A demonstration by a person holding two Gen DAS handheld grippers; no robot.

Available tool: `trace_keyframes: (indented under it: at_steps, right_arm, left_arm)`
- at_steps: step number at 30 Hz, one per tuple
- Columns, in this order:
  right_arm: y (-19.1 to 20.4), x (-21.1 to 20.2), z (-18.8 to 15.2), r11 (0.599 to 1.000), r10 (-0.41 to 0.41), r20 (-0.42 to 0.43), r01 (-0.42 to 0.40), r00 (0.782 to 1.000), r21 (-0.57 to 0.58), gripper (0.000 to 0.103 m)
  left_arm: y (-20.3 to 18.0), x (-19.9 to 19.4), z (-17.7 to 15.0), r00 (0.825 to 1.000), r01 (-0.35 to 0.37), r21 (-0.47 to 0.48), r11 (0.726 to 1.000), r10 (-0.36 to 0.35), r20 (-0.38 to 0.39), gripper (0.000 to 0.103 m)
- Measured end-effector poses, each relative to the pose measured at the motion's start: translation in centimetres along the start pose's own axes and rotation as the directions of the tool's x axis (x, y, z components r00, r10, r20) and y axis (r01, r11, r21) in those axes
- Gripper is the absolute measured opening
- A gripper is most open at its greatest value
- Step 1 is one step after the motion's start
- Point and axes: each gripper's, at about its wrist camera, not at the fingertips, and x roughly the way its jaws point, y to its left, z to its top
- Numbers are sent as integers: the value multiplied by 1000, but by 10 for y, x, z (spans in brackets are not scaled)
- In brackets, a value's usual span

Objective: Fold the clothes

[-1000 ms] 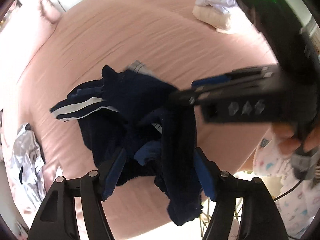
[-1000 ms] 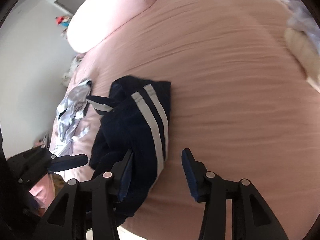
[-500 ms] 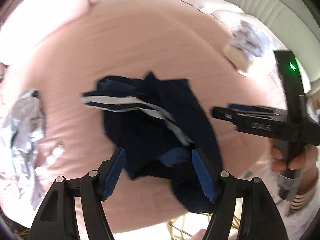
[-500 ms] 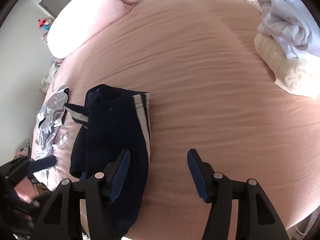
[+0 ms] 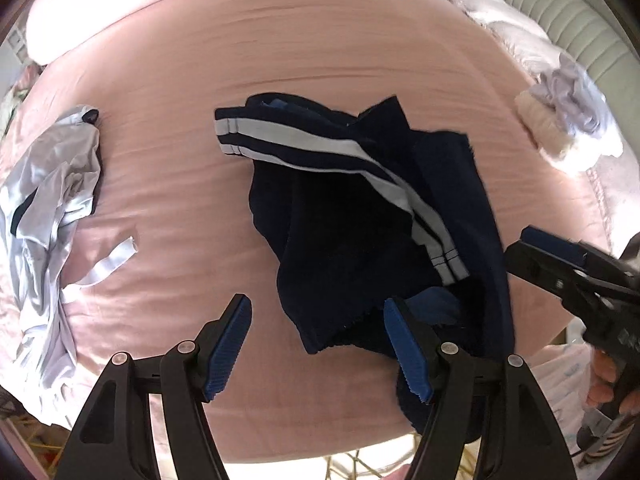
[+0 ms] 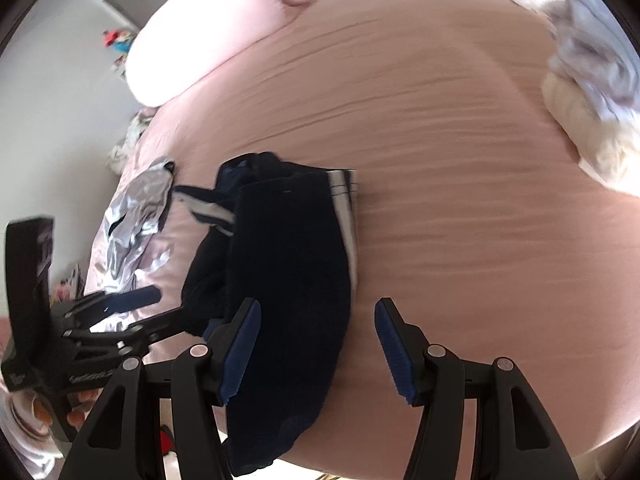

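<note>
A crumpled navy garment with white side stripes [image 5: 360,208] lies on the pink bed near its front edge, one end hanging over the edge. It also shows in the right wrist view [image 6: 288,264]. My left gripper [image 5: 316,344] is open and empty, just in front of the garment's near hem. My right gripper [image 6: 318,350] is open and empty above the garment's right side. The right gripper shows at the right of the left wrist view [image 5: 568,264]; the left gripper shows at the left of the right wrist view [image 6: 132,308].
A silvery grey garment [image 5: 48,208] lies crumpled at the bed's left edge. A pile of white and lilac clothes [image 5: 568,120] sits at the right. A large pink pillow [image 6: 208,40] lies at the head. The pink sheet [image 6: 460,160] stretches beyond.
The navy garment was let go and dropped flat onto the bed. Both grippers have drawn back from it and stand open.
</note>
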Motion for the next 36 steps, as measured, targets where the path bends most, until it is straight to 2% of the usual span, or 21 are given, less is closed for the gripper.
trace_keyframes:
  at_steps: [3,9,16,18,19,20,21,22,25,28,36]
  right_arm:
    - [13,4,-5,999,8,4,-8,1000,-51,59]
    - [33,19,-14,991,-30,-33,25,999,-128,59]
    - [28,32,-11,994,-20,-68,12,997,-113,58]
    - [27,33,-10,993,-28,-71,20,997,-113,43]
    - [27,34,-10,993,-34,-73,26,997,-117,40]
    - [26,35,-11,991,-45,-74,35,996,-128,30]
    - [25,36,-11,990,-52,-75,41,996,-138,25]
    - [24,36,-12,990,-51,-74,41,996,-138,25]
    - [19,35,-12,992,-32,-75,23,997,-121,25]
    - [14,34,-11,993,-35,-78,26,996,-112,24]
    - [-17,16,-4,999,-31,-38,29,999,-43,24]
  left_arm:
    - [0,5,-2,1000,-7,9,1000,7,-6,67]
    - [12,10,-5,998,48,-30,998,-50,-35,67]
    - [25,14,-9,995,89,-83,993,-93,-47,67]
    - [24,13,-11,996,81,-73,994,-84,-40,67]
    - [23,12,-11,996,76,-64,995,-79,-37,65]
    - [22,11,-12,997,73,-54,996,-75,-34,62]
    - [20,10,-12,997,72,-37,997,-73,-34,53]
    - [17,9,-11,997,71,-16,997,-71,-33,45]
    - [6,5,-12,999,36,42,998,-36,-17,37]
    - [-2,3,-13,1000,6,78,997,-6,-3,32]
    - [5,-9,-14,1000,4,78,997,-4,-6,19]
